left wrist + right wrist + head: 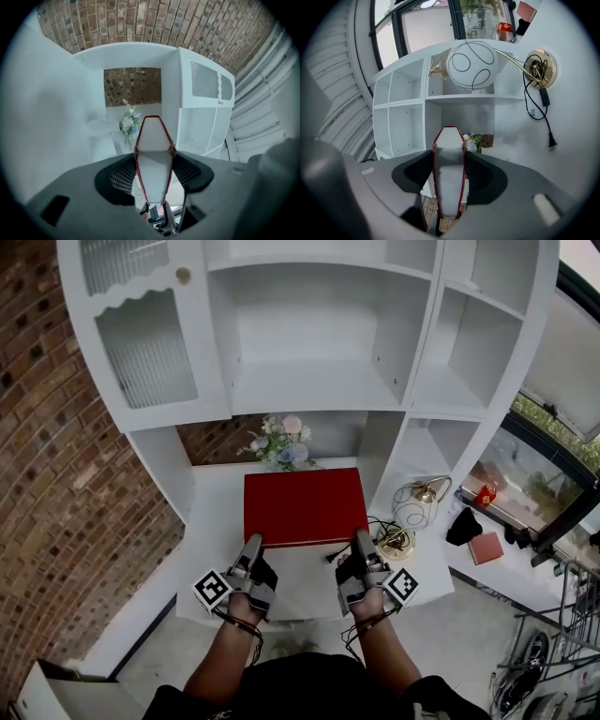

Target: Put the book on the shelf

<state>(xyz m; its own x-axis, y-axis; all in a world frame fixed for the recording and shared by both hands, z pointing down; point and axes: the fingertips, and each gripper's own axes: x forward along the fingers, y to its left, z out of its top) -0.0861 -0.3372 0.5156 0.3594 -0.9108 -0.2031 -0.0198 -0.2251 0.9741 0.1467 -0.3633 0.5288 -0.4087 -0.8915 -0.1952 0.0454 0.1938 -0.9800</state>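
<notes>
Over smooth white desk (214,521), left gripper (253,542) and right gripper (361,538) clamp flat red book (305,505).

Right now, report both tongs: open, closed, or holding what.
Left tongs: closed on the book, at its near left corner.
Right tongs: closed on the book, at its near right corner.

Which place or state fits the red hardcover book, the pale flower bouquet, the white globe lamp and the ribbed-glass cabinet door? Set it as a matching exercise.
1. red hardcover book
2. pale flower bouquet
3. white globe lamp on a brass base
4. ribbed-glass cabinet door

A. to the book's right
B. upper left of the white shelf unit
C. clamped at its near edge by the left gripper and right gripper
D. just behind the book

Pairs: 1-C, 2-D, 3-A, 4-B
</notes>
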